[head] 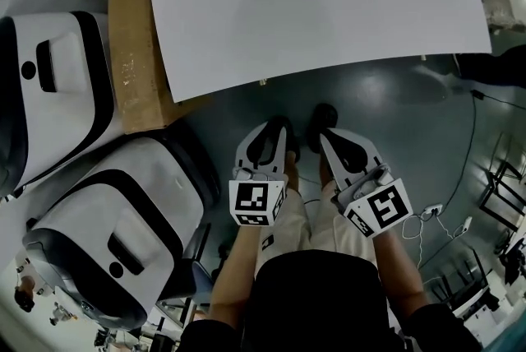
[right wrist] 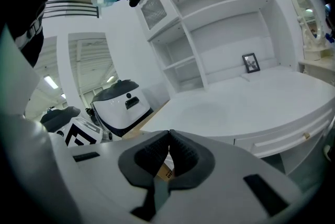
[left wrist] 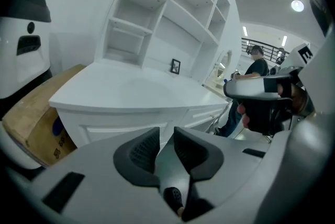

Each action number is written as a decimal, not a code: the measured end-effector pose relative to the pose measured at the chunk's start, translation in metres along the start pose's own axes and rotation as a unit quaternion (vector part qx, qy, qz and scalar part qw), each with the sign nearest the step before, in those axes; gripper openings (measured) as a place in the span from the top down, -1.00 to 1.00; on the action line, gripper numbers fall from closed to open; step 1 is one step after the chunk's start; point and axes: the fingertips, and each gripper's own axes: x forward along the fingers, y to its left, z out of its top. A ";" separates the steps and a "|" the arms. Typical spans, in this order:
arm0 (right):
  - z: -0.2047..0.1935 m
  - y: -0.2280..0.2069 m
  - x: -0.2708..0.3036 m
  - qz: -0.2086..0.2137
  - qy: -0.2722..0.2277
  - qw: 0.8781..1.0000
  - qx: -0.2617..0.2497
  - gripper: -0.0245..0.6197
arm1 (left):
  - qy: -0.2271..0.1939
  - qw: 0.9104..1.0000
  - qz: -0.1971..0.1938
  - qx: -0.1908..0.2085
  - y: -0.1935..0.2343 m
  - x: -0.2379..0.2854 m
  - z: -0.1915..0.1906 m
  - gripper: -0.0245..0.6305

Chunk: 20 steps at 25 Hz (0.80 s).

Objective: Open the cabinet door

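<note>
My left gripper (left wrist: pixel 167 131), lower centre, has its jaws slightly apart with nothing between them. The cabinet door (left wrist: pixel 112 131) lies beyond them, under the countertop (left wrist: pixel 131 89). My right gripper (right wrist: pixel 169 134) is closed on nothing. Risk: I see no handle, so the pads may slip off the flat panel.

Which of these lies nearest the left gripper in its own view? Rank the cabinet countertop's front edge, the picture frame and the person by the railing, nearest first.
1. Cabinet countertop's front edge: straight ahead, just past the jaws.
2. Picture frame: at the back of the countertop, below the shelves.
3. Person by the railing: far off in the right background.
</note>
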 end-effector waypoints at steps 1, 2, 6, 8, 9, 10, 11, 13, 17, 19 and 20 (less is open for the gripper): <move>-0.004 -0.003 0.002 0.000 0.002 1.000 0.002 0.87 | 0.001 1.000 0.004 -0.002 0.005 0.006 -0.005 0.65; -0.008 -0.005 0.005 -0.001 0.004 1.000 0.004 0.87 | 0.002 1.000 0.007 -0.003 0.009 0.011 -0.010 0.64; -0.019 -0.013 0.011 -0.002 0.011 1.000 0.012 0.87 | 0.001 1.000 0.014 -0.005 0.026 0.034 -0.026 0.57; -0.023 -0.014 0.014 -0.002 0.013 1.000 0.017 0.87 | 0.001 1.000 0.020 -0.007 0.034 0.043 -0.032 0.54; -0.024 -0.014 0.014 -0.002 0.014 1.000 0.020 0.87 | 0.001 1.000 0.024 -0.010 0.038 0.048 -0.035 0.52; -0.025 -0.015 0.015 -0.002 0.014 1.000 0.021 0.87 | 0.002 1.000 0.027 -0.012 0.042 0.053 -0.037 0.50; -0.026 -0.015 0.016 -0.002 0.015 1.000 0.023 0.87 | 0.003 0.999 0.030 -0.015 0.046 0.057 -0.039 0.48; -0.029 -0.017 0.018 -0.002 0.017 1.000 0.025 0.87 | 0.005 0.999 0.037 -0.023 0.054 0.067 -0.044 0.47; -0.030 -0.022 0.021 -0.006 0.017 0.999 0.028 0.87 | 0.008 0.998 0.050 -0.043 0.070 0.086 -0.051 0.44; -0.031 -0.023 0.022 -0.006 0.018 0.999 0.029 0.87 | 0.013 0.997 0.055 -0.049 0.076 0.093 -0.057 0.42; -0.031 -0.023 0.023 -0.007 0.018 0.999 0.029 0.87 | 0.016 0.997 0.055 -0.049 0.078 0.096 -0.060 0.42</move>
